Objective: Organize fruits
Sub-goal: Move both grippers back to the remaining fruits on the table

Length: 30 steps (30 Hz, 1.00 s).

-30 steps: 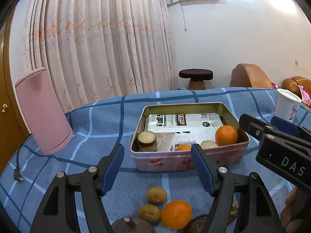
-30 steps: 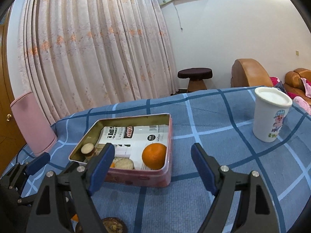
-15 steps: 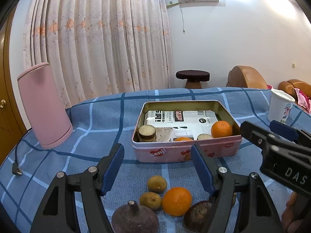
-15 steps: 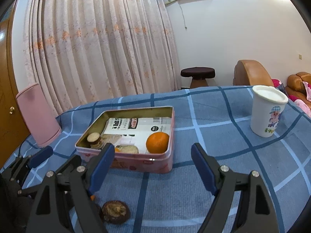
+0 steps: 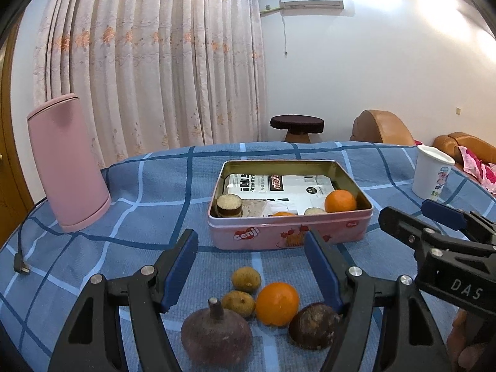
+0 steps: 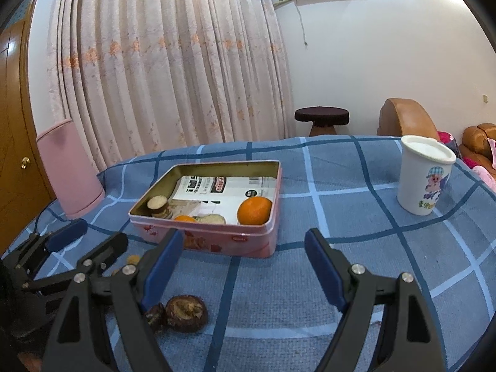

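A pink tin (image 5: pixel 290 235) (image 6: pixel 217 241) on the blue checked cloth holds an orange (image 5: pixel 340 201) (image 6: pixel 254 210), a cut brown fruit (image 5: pixel 228 206) and printed packets. In front of it lie an orange (image 5: pixel 277 303), two small brown fruits (image 5: pixel 246 279) (image 5: pixel 238 303) and two dark purple fruits (image 5: pixel 216 334) (image 5: pixel 313 325); one purple fruit (image 6: pixel 186 313) shows in the right wrist view. My left gripper (image 5: pixel 251 263) is open and empty above the loose fruits. My right gripper (image 6: pixel 243 266) is open and empty, near the tin's front right.
A pink cylinder (image 5: pixel 66 164) with a cable (image 5: pixel 20 260) stands at the left. A white cup (image 6: pixel 424 176) (image 5: pixel 432 175) stands at the right. Behind the table are curtains, a stool (image 5: pixel 297 125) and brown armchairs.
Both grippers have pulled back and risen from the tin. More of the loose fruit shows in front of the left gripper. Both stay open.
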Each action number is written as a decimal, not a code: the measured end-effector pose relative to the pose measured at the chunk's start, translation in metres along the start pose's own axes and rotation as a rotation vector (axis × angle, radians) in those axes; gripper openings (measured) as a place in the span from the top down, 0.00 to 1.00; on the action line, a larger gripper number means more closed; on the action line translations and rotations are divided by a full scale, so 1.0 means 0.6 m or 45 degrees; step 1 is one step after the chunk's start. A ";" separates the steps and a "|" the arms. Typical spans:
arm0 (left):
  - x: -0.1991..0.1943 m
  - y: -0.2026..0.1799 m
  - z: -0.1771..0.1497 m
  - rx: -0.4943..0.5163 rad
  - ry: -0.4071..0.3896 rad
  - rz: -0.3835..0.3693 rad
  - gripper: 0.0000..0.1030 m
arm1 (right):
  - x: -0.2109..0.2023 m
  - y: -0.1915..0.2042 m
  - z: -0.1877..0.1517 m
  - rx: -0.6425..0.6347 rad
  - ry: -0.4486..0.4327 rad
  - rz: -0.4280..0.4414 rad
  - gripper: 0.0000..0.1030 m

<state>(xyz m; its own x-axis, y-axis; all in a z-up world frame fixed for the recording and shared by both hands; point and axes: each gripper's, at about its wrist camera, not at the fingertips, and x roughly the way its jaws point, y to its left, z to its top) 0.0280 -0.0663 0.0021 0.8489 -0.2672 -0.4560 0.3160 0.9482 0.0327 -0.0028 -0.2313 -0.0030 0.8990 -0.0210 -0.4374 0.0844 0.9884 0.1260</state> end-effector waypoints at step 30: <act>-0.039 0.097 -0.069 -0.049 0.305 -0.148 0.30 | 0.006 0.042 -0.065 -0.241 0.349 0.228 0.40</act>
<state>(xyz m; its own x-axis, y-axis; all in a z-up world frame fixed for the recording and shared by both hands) 0.0090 0.0024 -0.0220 0.6820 -0.3304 -0.6525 0.3850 0.9207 -0.0638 -0.0142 -0.2005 -0.0358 0.7419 0.1703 -0.6486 -0.1677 0.9836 0.0664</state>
